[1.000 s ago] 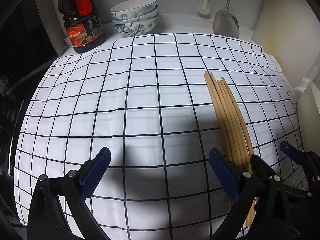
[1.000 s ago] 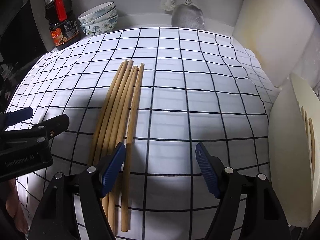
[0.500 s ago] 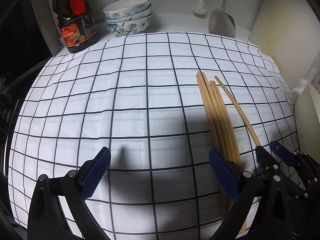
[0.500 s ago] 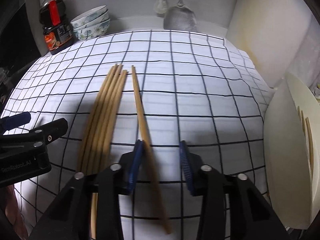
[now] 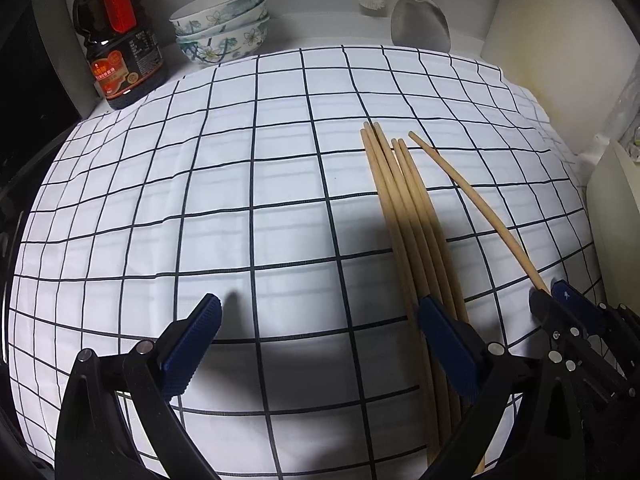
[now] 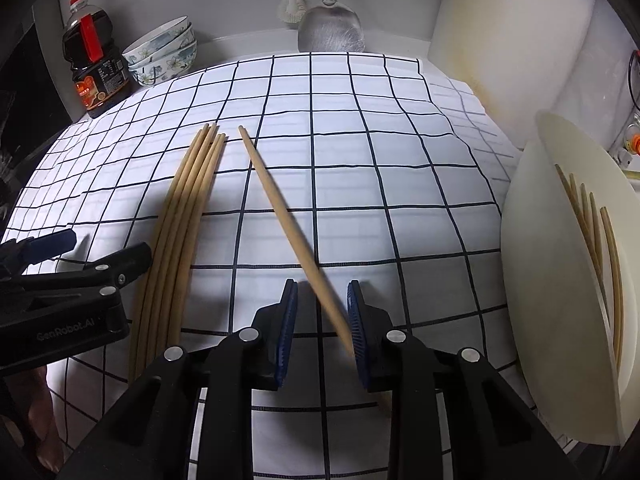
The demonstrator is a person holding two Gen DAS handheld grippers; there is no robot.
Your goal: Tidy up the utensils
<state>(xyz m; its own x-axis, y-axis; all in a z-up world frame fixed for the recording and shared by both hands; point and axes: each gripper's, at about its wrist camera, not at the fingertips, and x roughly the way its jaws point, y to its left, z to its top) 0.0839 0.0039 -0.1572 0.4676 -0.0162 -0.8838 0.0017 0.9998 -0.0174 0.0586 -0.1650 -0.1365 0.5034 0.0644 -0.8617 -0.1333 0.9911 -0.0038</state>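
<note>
While the right gripper (image 6: 322,322) has just been narrowing its jaws, a single chopstick (image 6: 280,208) slants between them, against the right pad; whether the left pad presses it I cannot tell. Left of that stick lies the chopstick bundle (image 6: 188,216) on the checked cloth (image 6: 360,160). Over the bundle's near end, the left gripper (image 5: 320,344) gapes wide, empty. Right of the cloth a white holder (image 6: 560,280) contains more chopsticks (image 6: 600,232). Beyond stand bowls (image 6: 164,54) and a bottle (image 6: 94,64).

One pale wooden chopstick (image 6: 280,216) slants apart from the bundle of five chopsticks (image 6: 180,232) lying side by side on the checked cloth (image 6: 400,200); more chopsticks (image 6: 592,240) lean inside the cream holder (image 6: 532,280) at right
</note>
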